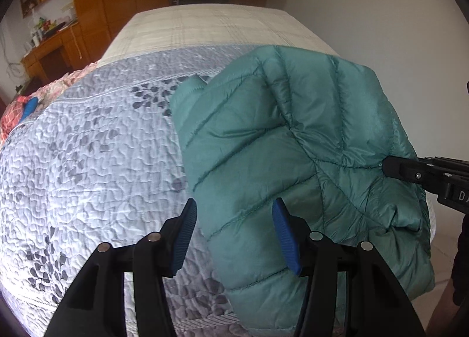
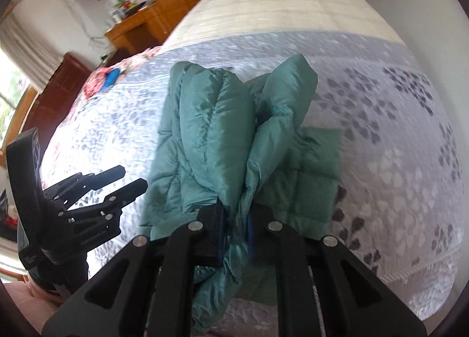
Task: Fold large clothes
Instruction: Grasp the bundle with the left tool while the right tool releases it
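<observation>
A teal quilted puffer jacket (image 1: 281, 143) lies bunched on a grey leaf-patterned quilt (image 1: 88, 161). My left gripper (image 1: 234, 211) hangs open over the jacket's near left edge, one blue pad (image 1: 285, 231) above the jacket and the other above the quilt, gripping nothing. From the right, my right gripper (image 1: 391, 165) pinches the jacket's right edge. In the right wrist view that gripper (image 2: 234, 216) is shut on a fold of the jacket (image 2: 217, 120), which stands lifted above the layer lying flat. My left gripper (image 2: 133, 178) shows open at the left.
A beige plaid sheet (image 1: 211, 29) covers the far part of the bed. A pink floral cloth with a blue object (image 1: 29, 106) lies at the left edge. A wooden desk (image 1: 49, 49) and wardrobe stand beyond it; a white wall runs along the right.
</observation>
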A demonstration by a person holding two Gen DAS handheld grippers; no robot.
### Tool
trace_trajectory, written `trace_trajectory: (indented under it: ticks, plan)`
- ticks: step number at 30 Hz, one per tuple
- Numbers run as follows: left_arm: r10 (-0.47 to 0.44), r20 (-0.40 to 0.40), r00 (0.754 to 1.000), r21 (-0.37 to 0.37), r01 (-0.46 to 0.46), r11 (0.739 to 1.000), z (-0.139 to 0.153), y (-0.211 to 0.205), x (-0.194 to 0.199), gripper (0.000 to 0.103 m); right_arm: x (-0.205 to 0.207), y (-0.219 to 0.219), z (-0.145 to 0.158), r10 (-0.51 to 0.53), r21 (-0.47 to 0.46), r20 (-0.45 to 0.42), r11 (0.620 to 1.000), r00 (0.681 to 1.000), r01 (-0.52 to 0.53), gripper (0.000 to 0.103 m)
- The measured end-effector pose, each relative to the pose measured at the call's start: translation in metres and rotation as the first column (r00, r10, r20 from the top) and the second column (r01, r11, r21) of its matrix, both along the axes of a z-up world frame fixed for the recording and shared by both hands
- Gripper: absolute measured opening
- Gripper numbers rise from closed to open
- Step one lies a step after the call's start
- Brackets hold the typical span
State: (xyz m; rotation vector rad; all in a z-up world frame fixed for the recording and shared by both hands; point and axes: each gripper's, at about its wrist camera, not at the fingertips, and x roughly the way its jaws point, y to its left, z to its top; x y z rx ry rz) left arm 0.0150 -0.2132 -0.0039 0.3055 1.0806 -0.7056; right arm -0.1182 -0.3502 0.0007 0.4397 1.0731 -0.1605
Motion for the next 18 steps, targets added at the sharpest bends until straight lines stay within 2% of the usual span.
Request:
trace_trajectory:
  ticks: [7, 10, 16, 18]
  plan:
    - [-0.076, -0.026, 0.997, 0.04, 0.077, 0.996, -0.026, -0.035, -0.022, 0.054, -0.025, -0.031, -0.042, -0.081, 0.043, -0.061, 0.996, 0.995, 0.084, 0.012]
    - [-0.09, -0.031, 0.996, 0.042, 0.091, 0.995, -0.038, -0.042, -0.028, 0.057, -0.034, -0.051, -0.074, -0.11, 0.114, -0.087, 0.986, 0.99, 0.119, 0.014]
    - [-0.1, -0.025, 0.995, 0.051, 0.101, 0.994, -0.058, -0.047, -0.034, 0.06, -0.038, -0.06, -0.11, -0.089, 0.16, -0.083, 0.982, 0.993, 0.102, 0.019]
    - [-0.101, -0.022, 0.995, 0.049, 0.102, 0.994, -0.067, -0.048, -0.035, 0.063, -0.038, -0.065, -0.122, -0.093, 0.201, -0.084, 0.974, 0.992, 0.108, 0.02]
